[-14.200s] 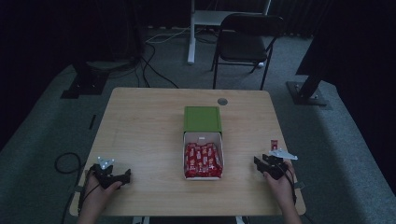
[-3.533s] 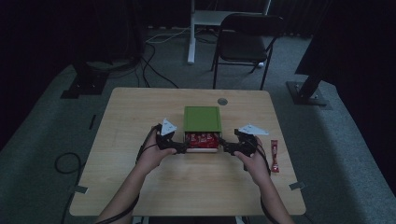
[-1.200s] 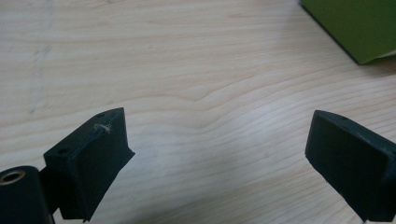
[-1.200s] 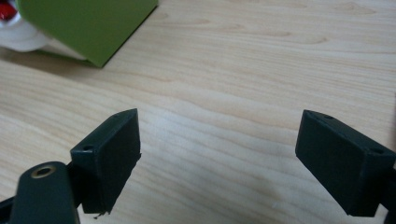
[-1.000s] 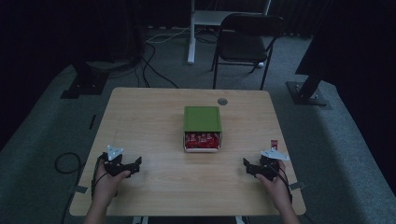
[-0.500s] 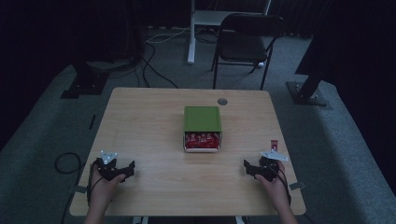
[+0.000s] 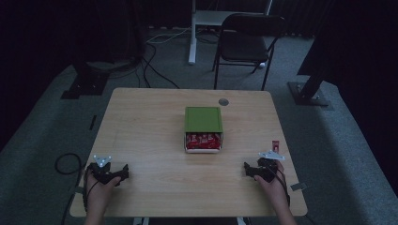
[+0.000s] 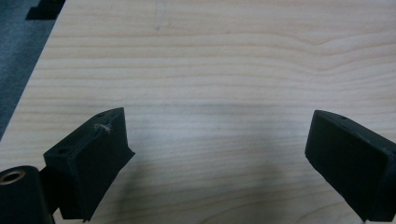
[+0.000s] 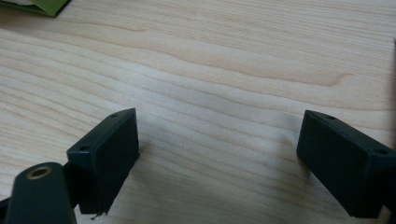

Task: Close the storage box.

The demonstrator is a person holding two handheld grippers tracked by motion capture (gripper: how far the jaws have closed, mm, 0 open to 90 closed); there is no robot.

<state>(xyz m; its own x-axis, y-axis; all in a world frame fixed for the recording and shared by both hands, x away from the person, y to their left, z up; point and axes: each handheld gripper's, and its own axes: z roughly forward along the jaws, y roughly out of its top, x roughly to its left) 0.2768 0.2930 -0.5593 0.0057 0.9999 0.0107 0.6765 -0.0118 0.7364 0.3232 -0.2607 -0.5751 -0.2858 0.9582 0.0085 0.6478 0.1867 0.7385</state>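
While both sets of jaws stand wide apart with nothing between them, the work at the box looks close to finished or paused. Left gripper (image 8: 219,154): spread wide over bare wood, gripping nothing, its pads (image 8: 93,158) low to the table (image 8: 224,60) but can't tell if they touch it. Right gripper (image 9: 217,161): same, gaping wide, empty, only wood grain between the pads (image 9: 109,154), a green corner of the lid (image 9: 39,5) at the far top edge of the right gripper view.

High view: left gripper (image 7: 123,172) sits near the front left corner of the table (image 7: 141,126), right gripper (image 7: 247,168) near the front right corner, both well apart from the box (image 7: 202,142) in the middle. Green lid (image 7: 202,118) covers the far part of the box, while the near part lies open with red packets (image 7: 202,139) in a row inside. One small red packet (image 7: 276,146) lies loose on the table just beyond the right gripper, apart from the box.

Judgement: packets mostly in, lid mostly across. Left to do, likely: slide the lid fully over the near end, and maybe put the stray packet in first. Neither gripper is reaching for either
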